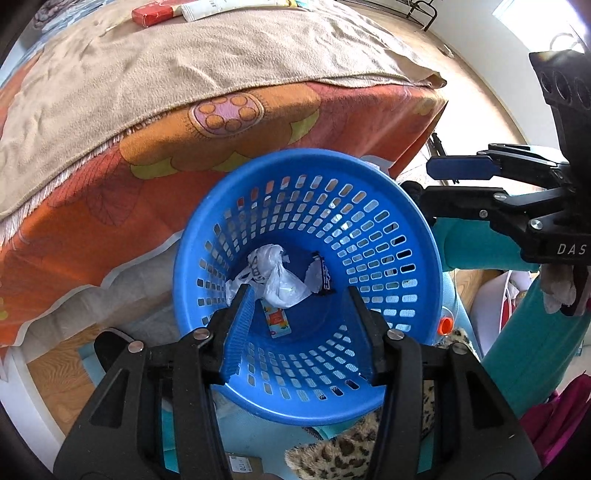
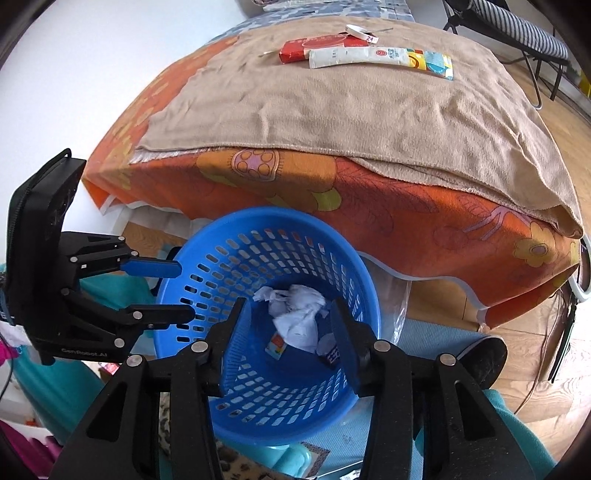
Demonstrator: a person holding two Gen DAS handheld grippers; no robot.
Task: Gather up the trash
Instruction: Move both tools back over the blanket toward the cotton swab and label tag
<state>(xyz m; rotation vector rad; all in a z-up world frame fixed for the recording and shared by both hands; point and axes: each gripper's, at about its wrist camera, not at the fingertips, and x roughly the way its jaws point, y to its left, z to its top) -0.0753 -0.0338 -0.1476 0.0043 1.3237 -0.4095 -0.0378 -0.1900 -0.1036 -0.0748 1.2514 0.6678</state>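
Note:
A blue perforated basket [image 1: 369,236] [image 2: 295,236] stands on the floor in front of the bed. Inside lie a crumpled white plastic bag [image 1: 277,277] [image 2: 299,321], a small colourful wrapper [image 1: 277,319] [image 2: 276,348] and a dark wrapper [image 1: 323,273] [image 2: 332,355]. My left gripper [image 1: 299,295] [image 2: 183,291] is open and empty above the basket. My right gripper [image 2: 288,310] [image 1: 421,181] is open and empty, also over the basket. On the bed's tan towel [image 2: 369,110] lie a red packet [image 2: 314,48] [image 1: 153,13], a long white tube-like package [image 2: 380,59] [image 1: 221,7] and a small white lid [image 2: 360,31].
The bed has an orange flowered sheet [image 1: 110,192] [image 2: 406,206]. Teal cloth [image 1: 535,332], leopard-print fabric [image 1: 351,446] and an orange-capped item [image 1: 445,325] lie around the basket. A black chair frame [image 2: 517,37] stands at the far right on wooden floor.

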